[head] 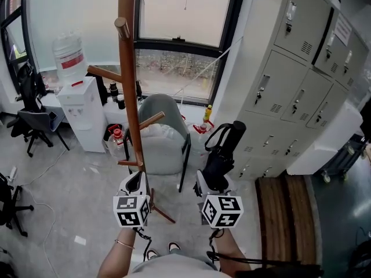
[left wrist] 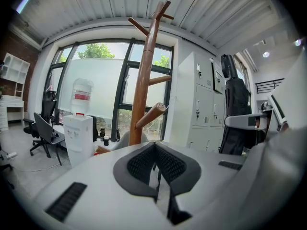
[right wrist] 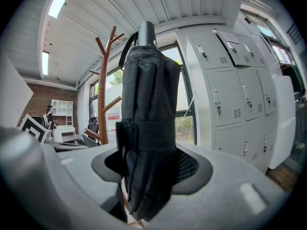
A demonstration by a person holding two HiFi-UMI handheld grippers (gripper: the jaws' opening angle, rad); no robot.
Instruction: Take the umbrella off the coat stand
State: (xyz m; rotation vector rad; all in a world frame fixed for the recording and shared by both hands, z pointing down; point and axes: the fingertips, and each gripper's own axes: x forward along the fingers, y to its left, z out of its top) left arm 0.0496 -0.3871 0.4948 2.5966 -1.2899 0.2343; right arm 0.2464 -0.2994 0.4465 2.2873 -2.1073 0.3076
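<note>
Black fabric of the folded umbrella fills the right gripper, whose jaws are clamped on its lower body. The umbrella stands upright, strap end uppermost, apart from the wooden coat stand and to its right. The left gripper has its jaws pressed together on nothing and sits just beside the stand's trunk, with a peg ahead of and above it.

Judgement: the umbrella appears already free of the pegs. To finish the step well:
- Hold the clamp firm and carry the umbrella upright.
- Check that the strap catches no peg.
- Hold the left gripper clear of the trunk so the stand is not knocked.
</note>
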